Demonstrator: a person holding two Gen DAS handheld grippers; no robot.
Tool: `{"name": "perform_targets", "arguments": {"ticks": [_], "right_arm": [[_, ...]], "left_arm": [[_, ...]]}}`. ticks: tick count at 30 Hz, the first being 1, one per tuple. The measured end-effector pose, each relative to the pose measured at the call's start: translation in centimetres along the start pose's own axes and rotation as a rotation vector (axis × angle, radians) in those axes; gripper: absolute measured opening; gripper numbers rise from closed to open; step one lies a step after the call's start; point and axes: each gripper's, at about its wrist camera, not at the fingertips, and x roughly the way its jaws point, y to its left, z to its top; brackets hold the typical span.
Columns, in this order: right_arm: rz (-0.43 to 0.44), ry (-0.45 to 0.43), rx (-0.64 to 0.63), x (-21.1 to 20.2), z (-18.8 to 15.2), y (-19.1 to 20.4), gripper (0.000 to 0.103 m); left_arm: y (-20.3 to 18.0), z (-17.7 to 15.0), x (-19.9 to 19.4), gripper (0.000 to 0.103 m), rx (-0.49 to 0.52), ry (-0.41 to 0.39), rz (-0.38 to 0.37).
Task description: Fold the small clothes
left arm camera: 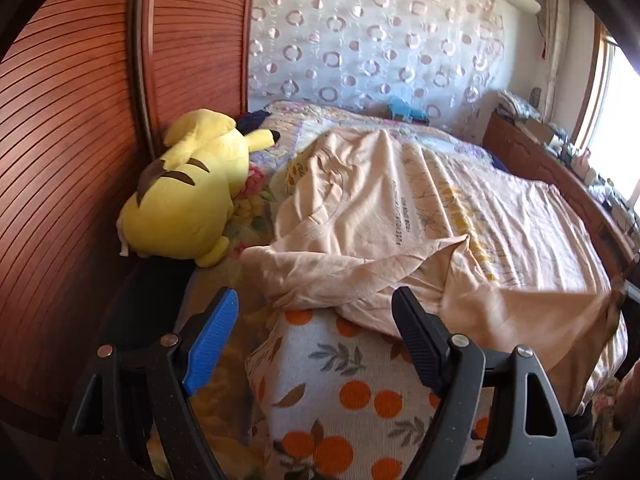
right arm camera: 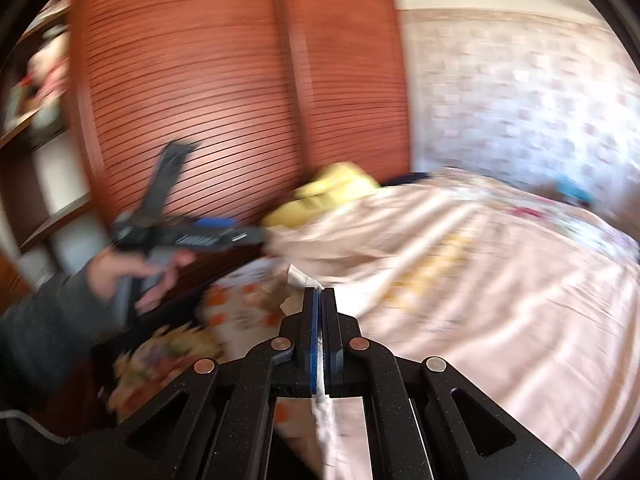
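Peach shirt (left arm camera: 400, 208) rumpled across the bed (left arm camera: 560, 216).
Long axis slanting from plush toy (left arm camera: 188, 188) toward near right corner; left gripper (left arm camera: 316, 316) spread wide, right gripper (right arm camera: 319, 294) pinching the shirt's edge.

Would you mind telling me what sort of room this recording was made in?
Most likely a bedroom in a home: a bed covered with a peach sheet, a yellow plush toy lying at its edge, and a louvred wooden wardrobe door beside it.
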Motion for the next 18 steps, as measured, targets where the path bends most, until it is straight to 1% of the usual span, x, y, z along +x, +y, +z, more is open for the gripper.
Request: {"name": "perform_targets", "arguments": {"ticks": [2,3,5,8,11,14,15,16,17,18], "right_arm": [[-0.065,0.033,0.046,0.6,-0.7,-1.3,0.001],[-0.102,0.059,0.057,1.2,-1.1,-1.7,0.001],[-0.139,0.105,0.088,2.2,-2.1,-2.6,0.001],[-0.167,0.144,0.101,3.3,-3.1,-3.3,0.001],[-0.178,0.153,0.100,4.5,-2.9,-3.6,0.001],[-0.162,0.140,0.107,4.4,-2.8,-3.9,0.001],[-0.158,0.136,0.107,4.4,-2.7,-3.8,0.001],[-0.150,0.130,0.106,4.0,-2.8,-3.6,0.001],[-0.139,0.122,0.103,3.6,-2.8,-3.3,0.001],[-0.132,0.113,0.099,3.4,-2.8,-3.3,0.001]], "left_arm": [[-0.6,0.2,1.4,0.079,0.026,0.028,-0.026],[-0.9,0.4,2.0,0.076,0.038,0.042,-0.040],[-1.6,0.7,3.3,0.074,0.074,0.073,-0.049],[-2.9,1.2,4.6,0.071,0.160,0.106,-0.034],[-3.9,1.7,4.9,0.069,0.225,0.099,-0.047],[-4.8,2.3,6.0,0.063,0.290,0.118,-0.007],[-4.9,2.4,6.4,0.052,0.304,0.131,0.003],[-4.9,2.4,6.6,0.036,0.311,0.138,0.005],[-4.9,2.4,6.7,0.028,0.318,0.146,0.003],[-4.8,2.5,6.5,0.014,0.321,0.148,-0.008]]}}
